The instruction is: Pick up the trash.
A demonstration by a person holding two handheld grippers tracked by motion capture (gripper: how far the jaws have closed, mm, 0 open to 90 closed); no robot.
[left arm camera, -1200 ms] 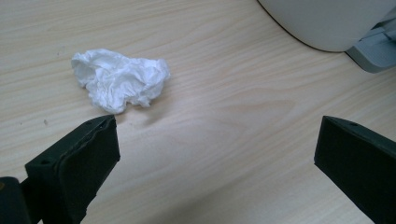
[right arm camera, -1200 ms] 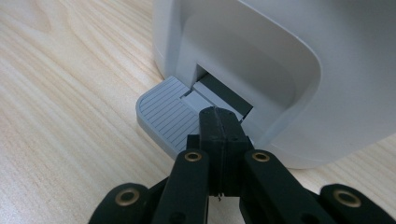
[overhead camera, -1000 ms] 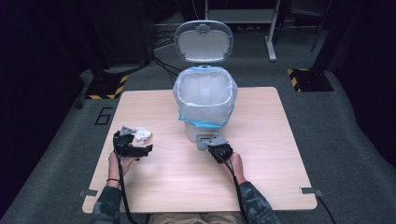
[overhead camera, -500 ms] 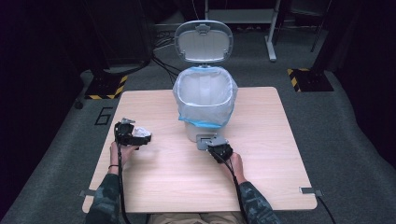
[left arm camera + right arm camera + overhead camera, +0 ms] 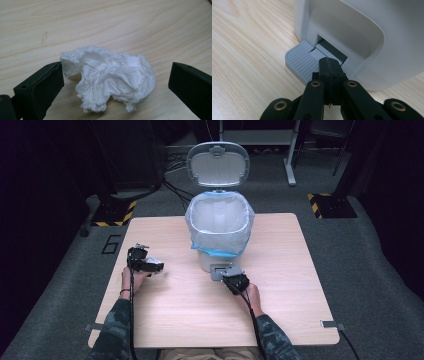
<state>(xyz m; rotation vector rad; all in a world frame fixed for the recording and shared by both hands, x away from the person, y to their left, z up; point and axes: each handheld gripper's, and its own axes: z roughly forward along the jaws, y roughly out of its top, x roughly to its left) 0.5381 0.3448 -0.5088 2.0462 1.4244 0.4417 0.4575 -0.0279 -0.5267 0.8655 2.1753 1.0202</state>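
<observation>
Wooden table from above carries a lidded bin standing open, the left gripper at the left and the right gripper at its foot. From the left gripper, spread jaws flank a crumpled tissue lying between them: close squarely across its bulk before lifting. From the right gripper, clenched, empty jaws press the pedal; I judge steady pressure there holds the lid up.

A lined bin stood at the table's far middle, its lid raised. The right gripper sat at the bin's foot. The left gripper rested near the table's left edge, over something white.
</observation>
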